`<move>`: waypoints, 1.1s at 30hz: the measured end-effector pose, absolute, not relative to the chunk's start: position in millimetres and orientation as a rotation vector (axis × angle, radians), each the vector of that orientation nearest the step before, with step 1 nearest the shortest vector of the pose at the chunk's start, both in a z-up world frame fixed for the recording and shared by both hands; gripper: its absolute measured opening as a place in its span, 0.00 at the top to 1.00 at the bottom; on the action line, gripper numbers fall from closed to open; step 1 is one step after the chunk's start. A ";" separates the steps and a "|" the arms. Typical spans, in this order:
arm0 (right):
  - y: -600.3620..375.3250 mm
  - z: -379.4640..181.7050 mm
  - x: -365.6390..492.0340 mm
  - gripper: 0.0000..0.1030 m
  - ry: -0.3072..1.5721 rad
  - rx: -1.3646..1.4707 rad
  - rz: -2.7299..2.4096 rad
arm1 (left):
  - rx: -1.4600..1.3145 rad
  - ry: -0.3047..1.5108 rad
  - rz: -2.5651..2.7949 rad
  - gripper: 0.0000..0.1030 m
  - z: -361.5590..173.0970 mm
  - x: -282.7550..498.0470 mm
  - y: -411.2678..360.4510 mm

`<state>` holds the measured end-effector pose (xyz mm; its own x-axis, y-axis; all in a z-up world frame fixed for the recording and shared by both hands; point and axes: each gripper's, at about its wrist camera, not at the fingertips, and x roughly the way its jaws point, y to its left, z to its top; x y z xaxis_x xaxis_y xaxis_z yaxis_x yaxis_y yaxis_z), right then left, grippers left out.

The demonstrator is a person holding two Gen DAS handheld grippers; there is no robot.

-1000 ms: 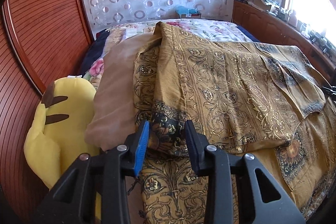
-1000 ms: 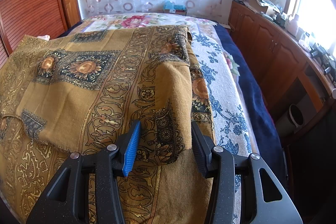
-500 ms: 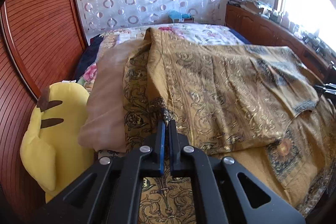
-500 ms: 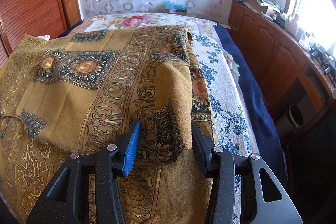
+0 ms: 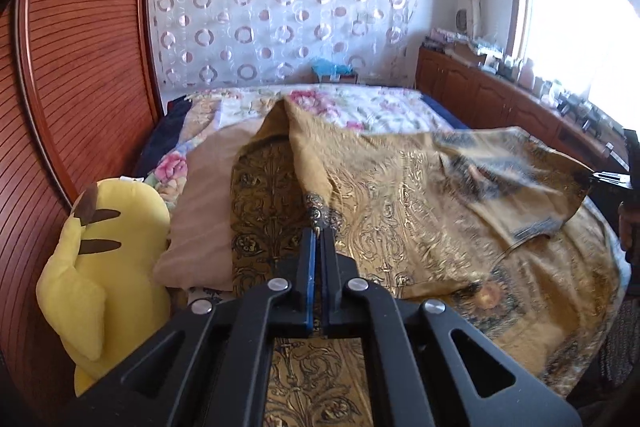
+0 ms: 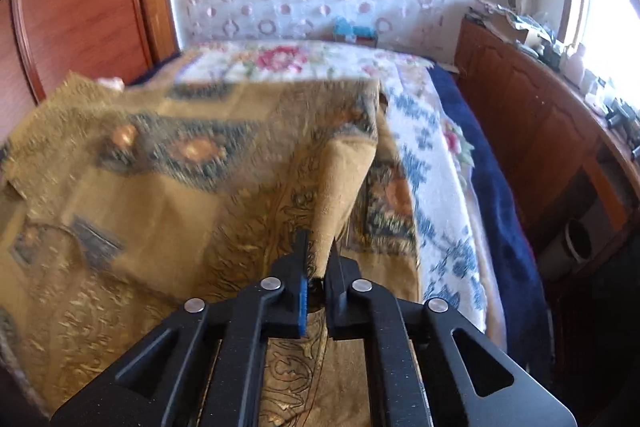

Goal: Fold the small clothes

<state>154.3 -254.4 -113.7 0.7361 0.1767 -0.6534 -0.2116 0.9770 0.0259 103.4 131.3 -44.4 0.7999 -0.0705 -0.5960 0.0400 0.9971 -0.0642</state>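
1. left wrist view: the left gripper (image 5: 319,233) has its two fingers pressed together on a dark-patterned corner of the golden patterned cloth (image 5: 420,211), and this corner stands raised above the layer under it.
2. the cloth lies spread over the bed (image 5: 360,107), with a folded upper layer on top of a flat lower layer.
3. at the left edge of the bed a beige pillow (image 5: 200,211) touches the cloth, and a yellow plush toy (image 5: 104,267) sits just beside the pillow.
4. right wrist view: the right gripper (image 6: 318,247) is clamped on another hanging corner of the same cloth (image 6: 160,187), near the right edge of the bed (image 6: 440,187); the picture is blurred here.
5. a wooden cabinet (image 6: 540,131) stands along the right side of the bed.
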 end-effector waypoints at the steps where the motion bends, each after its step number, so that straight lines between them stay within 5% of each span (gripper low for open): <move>1: -256.7 -106.7 151.2 0.98 0.695 -0.044 0.216 | -0.059 0.630 -0.067 1.00 -40.6 98.0 132.2; 15: -280.6 -57.6 79.9 1.00 0.587 0.048 0.303 | -0.144 0.637 -0.095 1.00 -42.8 15.5 146.5; 33: -289.7 -114.0 44.8 1.00 0.705 -0.001 0.218 | -0.114 0.794 -0.017 1.00 -96.9 3.5 140.7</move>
<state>44.8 -289.7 -114.0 0.7401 0.1984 -0.6426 -0.1992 0.9773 0.0723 3.5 140.7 -96.9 0.7013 -0.0583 -0.7105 -0.0272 0.9937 -0.1085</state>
